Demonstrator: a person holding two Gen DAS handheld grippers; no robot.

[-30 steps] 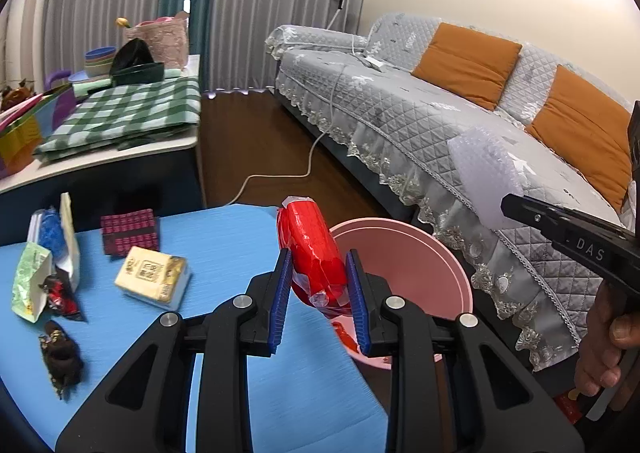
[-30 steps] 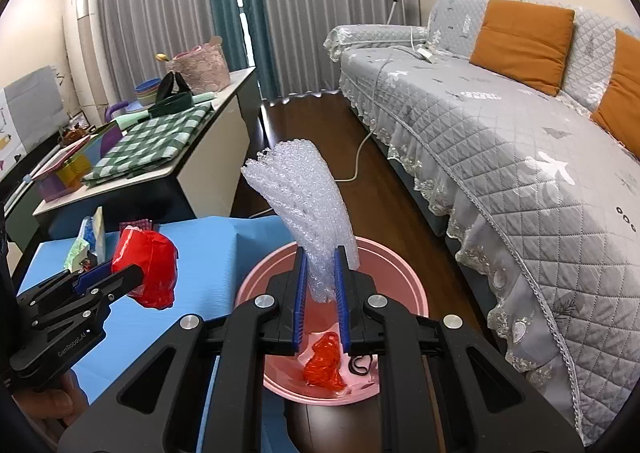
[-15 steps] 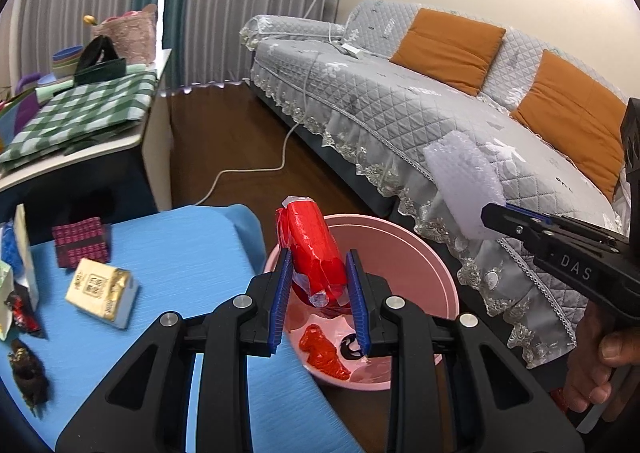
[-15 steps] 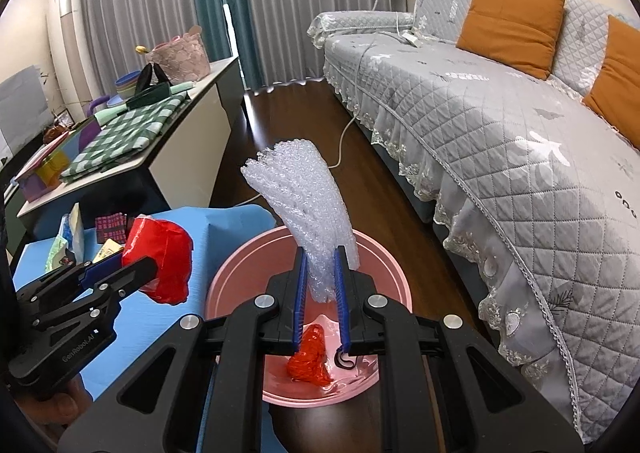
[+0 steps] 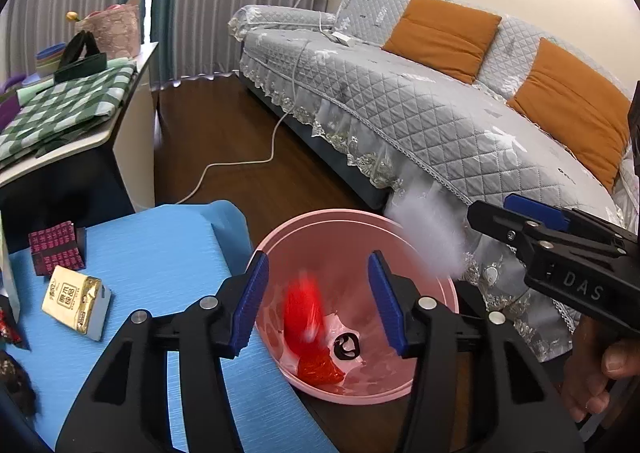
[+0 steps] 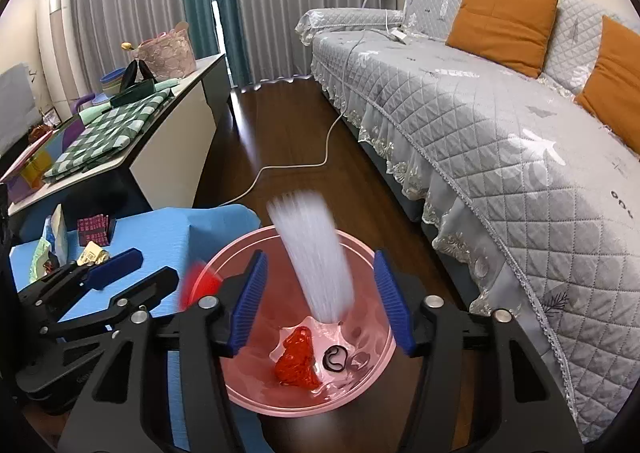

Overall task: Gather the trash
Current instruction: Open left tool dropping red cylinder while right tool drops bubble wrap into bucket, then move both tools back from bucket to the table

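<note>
A pink basin stands on the floor beside the blue table. My left gripper hangs over it, its jaws opening, and a red plastic wrapper drops between them as a blur, free of the pads. My right gripper is over the basin too, jaws opening, with a clear bubble-wrap piece falling blurred between them, untouched. Red mesh trash and a black ring lie on the basin's bottom.
The blue table holds a yellow packet, a dark red checked box and wrappers at its left edge. A grey sofa runs along the right. A white cable crosses the wood floor. A side desk stands left.
Both grippers have opened over the basin. The red wrapper has left the left jaws and the bubble wrap the right jaws; both are falling. The left gripper moved further over the basin.
</note>
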